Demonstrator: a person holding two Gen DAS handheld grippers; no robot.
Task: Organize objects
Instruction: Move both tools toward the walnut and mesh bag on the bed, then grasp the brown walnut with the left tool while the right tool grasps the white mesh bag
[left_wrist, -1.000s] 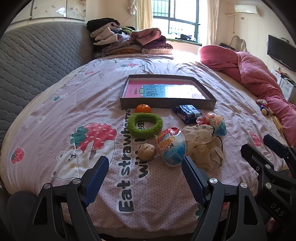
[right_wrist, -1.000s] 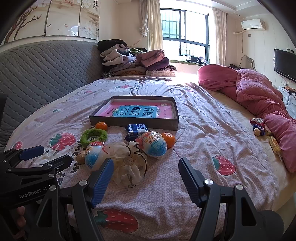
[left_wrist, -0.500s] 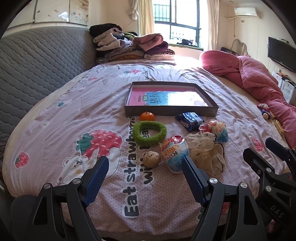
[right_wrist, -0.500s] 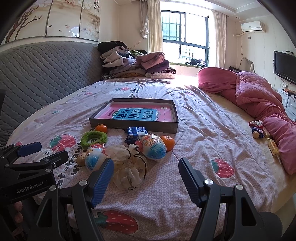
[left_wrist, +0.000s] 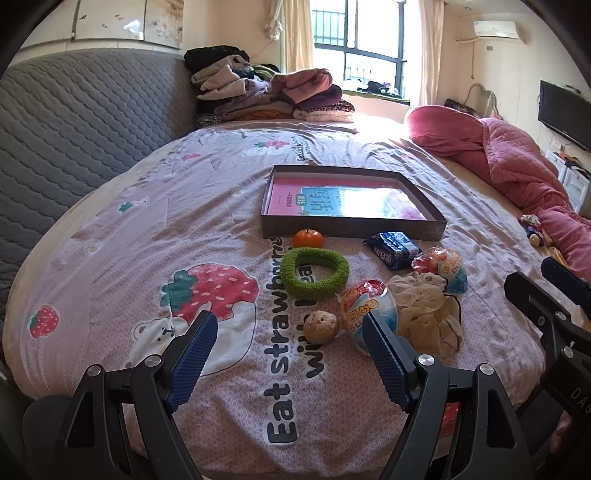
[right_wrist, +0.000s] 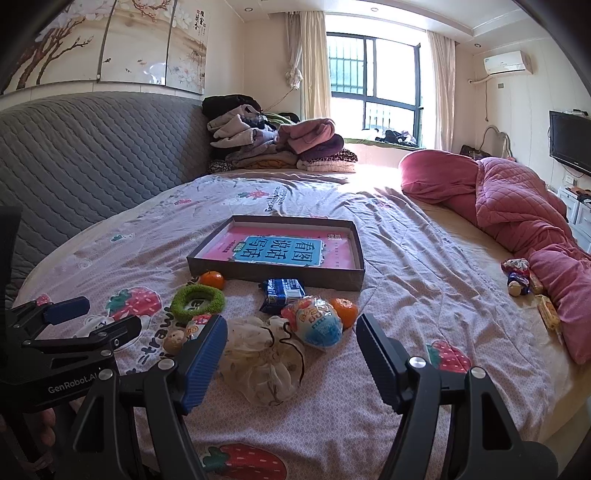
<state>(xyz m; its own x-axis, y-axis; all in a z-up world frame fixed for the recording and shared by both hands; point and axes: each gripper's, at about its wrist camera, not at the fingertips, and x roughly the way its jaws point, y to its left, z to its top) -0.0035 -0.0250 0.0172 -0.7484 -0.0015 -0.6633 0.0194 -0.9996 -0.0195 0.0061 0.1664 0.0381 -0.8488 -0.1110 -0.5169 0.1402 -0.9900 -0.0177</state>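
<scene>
A shallow dark box holding a pink and blue book lies on the bed. In front of it lie a tangerine, a green ring, a blue packet, a walnut-like ball, two foil-wrapped toy eggs, a cream mesh bag and a second tangerine. My left gripper is open and empty, short of the ball. My right gripper is open and empty, over the mesh bag's near edge.
A grey quilted headboard runs along the left. Folded clothes are piled at the far end. A pink quilt lies along the right with a small doll and a snack bar beside it.
Both grippers have tilted up and drawn slightly back, so the objects sit lower in view. Nothing on the bed has moved. Both stay open.
</scene>
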